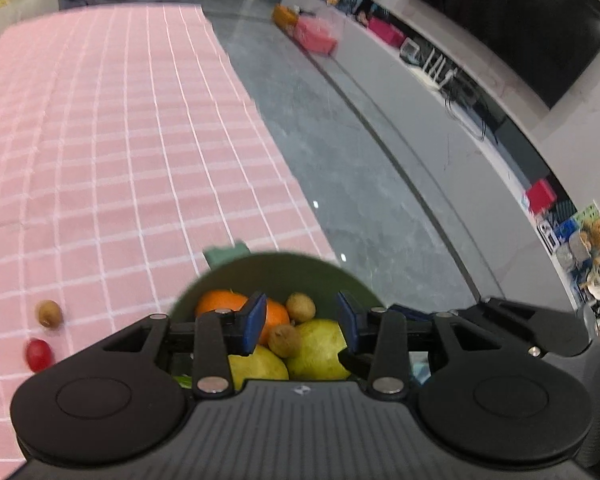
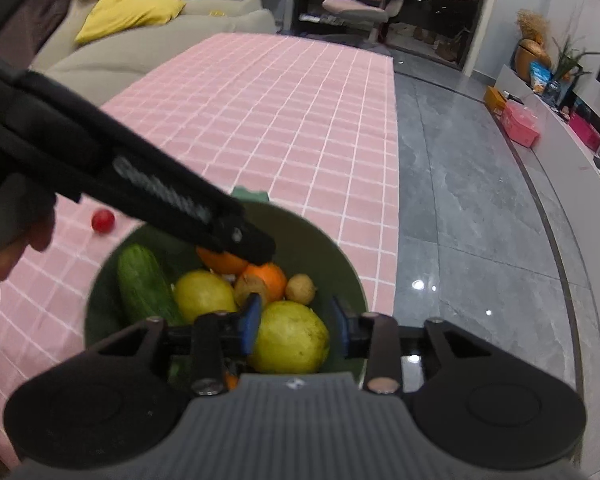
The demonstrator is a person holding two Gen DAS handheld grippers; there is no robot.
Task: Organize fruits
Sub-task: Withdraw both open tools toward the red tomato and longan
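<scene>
Green bowl (image 2: 340, 264) sat at the near edge of the pink checked counter (image 1: 120, 140), w/ two oranges (image 2: 270, 276), two yellow-green guavas (image 2: 290, 338), a cucumber (image 2: 146, 286) & small brown fruits inside. Left gripper (image 1: 302, 322) & right gripper (image 2: 296, 322) both hung over the bowl w/ jaws parted, nothing between the pads. One brown fruit (image 1: 50, 313) & a red cherry tomato (image 1: 39, 355) lay loose on the cloth, left of the bowl.
</scene>
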